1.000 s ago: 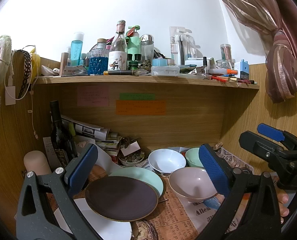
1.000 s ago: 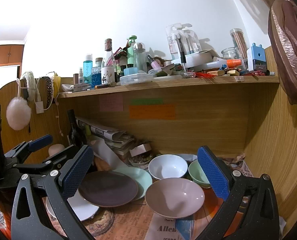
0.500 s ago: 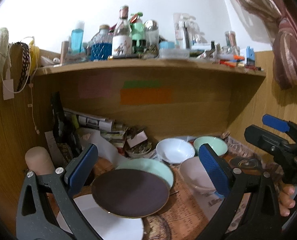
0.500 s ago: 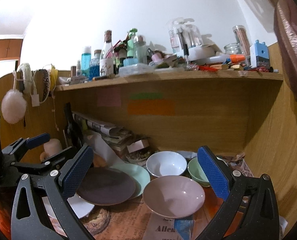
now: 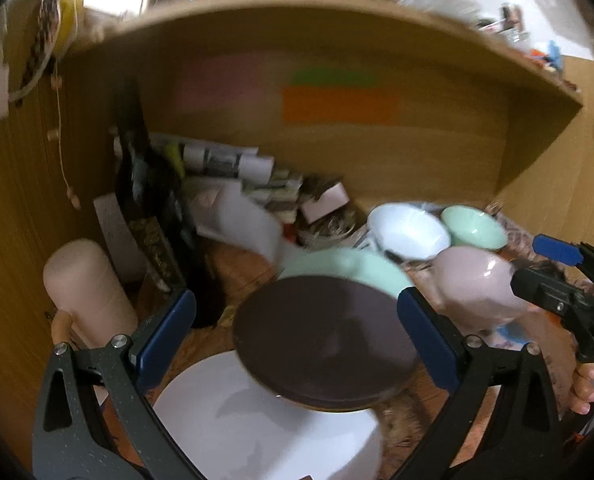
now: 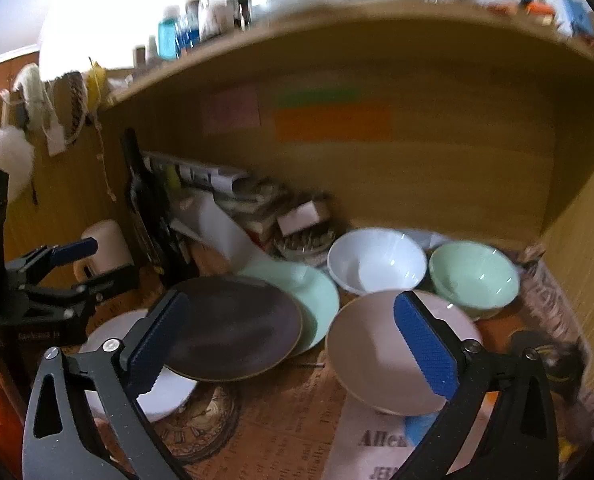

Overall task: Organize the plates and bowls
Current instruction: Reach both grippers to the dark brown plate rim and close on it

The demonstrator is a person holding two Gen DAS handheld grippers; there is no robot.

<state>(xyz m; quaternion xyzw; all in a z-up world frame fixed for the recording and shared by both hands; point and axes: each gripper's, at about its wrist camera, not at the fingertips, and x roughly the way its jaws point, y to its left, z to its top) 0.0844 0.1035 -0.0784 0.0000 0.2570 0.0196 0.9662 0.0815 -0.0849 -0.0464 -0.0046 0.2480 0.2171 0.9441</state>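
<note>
A dark brown plate (image 5: 325, 340) lies across a white plate (image 5: 265, 420) and a mint plate (image 5: 349, 264). My left gripper (image 5: 297, 336) is open and empty just above the brown plate. A pink bowl (image 6: 381, 348) sits in front of a white bowl (image 6: 377, 260) and a mint bowl (image 6: 473, 272). My right gripper (image 6: 293, 352) is open and empty, its right finger over the pink bowl, its left finger at the brown plate (image 6: 233, 328). The right gripper also shows at the right in the left wrist view (image 5: 557, 276).
A wooden shelf (image 6: 377, 32) crowded with bottles overhangs the nook. A dark wine bottle (image 5: 141, 200), rolled papers (image 5: 217, 160) and a small box pile stand at the back left. A pink cylinder (image 5: 85, 284) stands left. Newspaper (image 6: 289, 420) covers the desk.
Both grippers have dropped and moved forward toward the dishes, tilting down. The plates and bowls look larger and closer. No dish has moved.
</note>
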